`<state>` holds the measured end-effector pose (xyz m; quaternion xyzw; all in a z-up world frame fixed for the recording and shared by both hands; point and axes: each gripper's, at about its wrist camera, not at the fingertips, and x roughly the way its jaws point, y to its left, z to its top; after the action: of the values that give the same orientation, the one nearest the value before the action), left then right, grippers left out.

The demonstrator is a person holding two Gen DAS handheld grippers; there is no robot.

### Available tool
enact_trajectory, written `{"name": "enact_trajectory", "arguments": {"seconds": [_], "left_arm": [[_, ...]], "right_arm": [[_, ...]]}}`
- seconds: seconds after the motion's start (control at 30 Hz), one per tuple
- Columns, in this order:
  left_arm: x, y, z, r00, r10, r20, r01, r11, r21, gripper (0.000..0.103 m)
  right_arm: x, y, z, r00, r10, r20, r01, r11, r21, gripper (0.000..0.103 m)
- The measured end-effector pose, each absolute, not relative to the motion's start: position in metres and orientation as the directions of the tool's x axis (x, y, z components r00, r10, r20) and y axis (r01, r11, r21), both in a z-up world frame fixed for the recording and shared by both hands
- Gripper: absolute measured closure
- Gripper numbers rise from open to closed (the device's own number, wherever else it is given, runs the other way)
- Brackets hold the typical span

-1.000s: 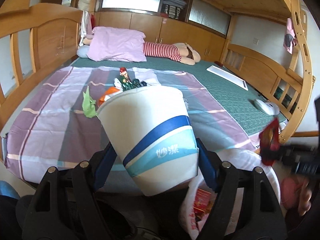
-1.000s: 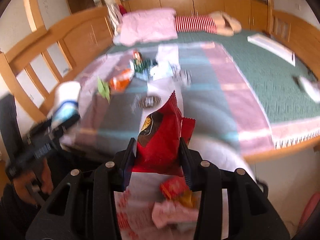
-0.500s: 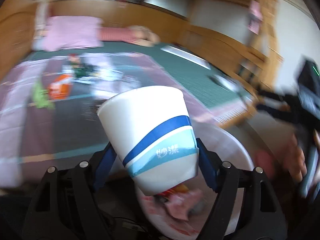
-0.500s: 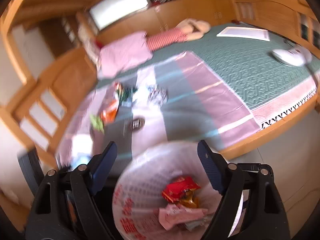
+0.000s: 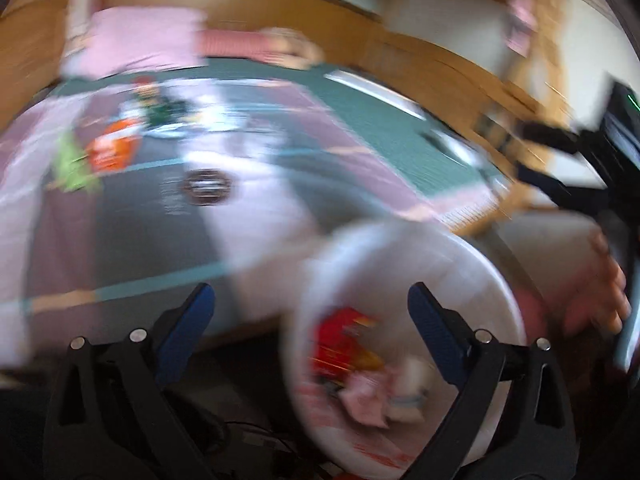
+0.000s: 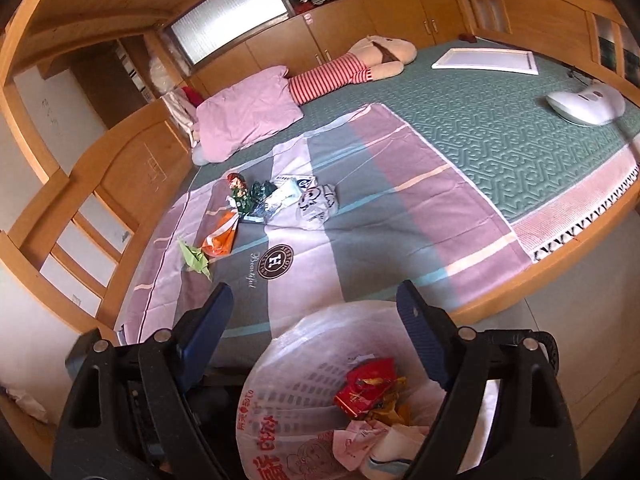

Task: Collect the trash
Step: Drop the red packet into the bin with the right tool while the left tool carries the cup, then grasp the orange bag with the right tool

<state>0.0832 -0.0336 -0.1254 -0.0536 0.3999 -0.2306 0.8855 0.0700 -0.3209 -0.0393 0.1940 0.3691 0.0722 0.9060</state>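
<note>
A white plastic trash bag stands open on the floor below the bed edge; it also shows in the blurred left wrist view. Inside lie a red snack packet, pink paper and the white paper cup. My right gripper is open and empty above the bag. My left gripper is open and empty above the bag's left rim. On the bedsheet lie a green paper scrap, an orange wrapper, green wrappers and a white plastic bag.
A pink pillow and a striped plush toy lie at the head of the bed. A white board and a white device lie at the right. Wooden rails border the bed.
The right gripper opened and the red snack packet dropped into the bag. The left gripper swung right over the bag, opened, and the paper cup fell in.
</note>
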Motion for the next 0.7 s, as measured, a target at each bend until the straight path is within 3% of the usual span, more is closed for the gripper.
{"name": "enact_trajectory", "arguments": {"seconds": [0.23,0.43,0.53,0.7], "left_arm": [[0.130,0.071,-0.147,0.630,-0.240,-0.738,-0.042,0.939,-0.341,0.007],[0.143,0.136,-0.154,0.684,-0.127,-0.718,-0.230,0.897,-0.377,0.005],[0.144,0.147,-0.164,0.675,-0.090,-0.733,-0.317,0.861,-0.397,0.004],[0.154,0.155,-0.174,0.673,-0.167,-0.721,-0.323,0.810,-0.490,0.004]], "right_arm": [[0.143,-0.257,-0.036,0.670,0.371,-0.643,-0.115,0.908,0.404,0.021],[0.249,-0.148,-0.073,0.574,0.418,-0.704,-0.222,0.907,0.358,0.021],[0.302,-0.088,-0.106,0.538,0.370,-0.757,-0.228,0.929,0.292,0.021],[0.377,-0.003,-0.157,0.551,0.164,-0.818,-0.219,0.975,0.047,0.021]]}}
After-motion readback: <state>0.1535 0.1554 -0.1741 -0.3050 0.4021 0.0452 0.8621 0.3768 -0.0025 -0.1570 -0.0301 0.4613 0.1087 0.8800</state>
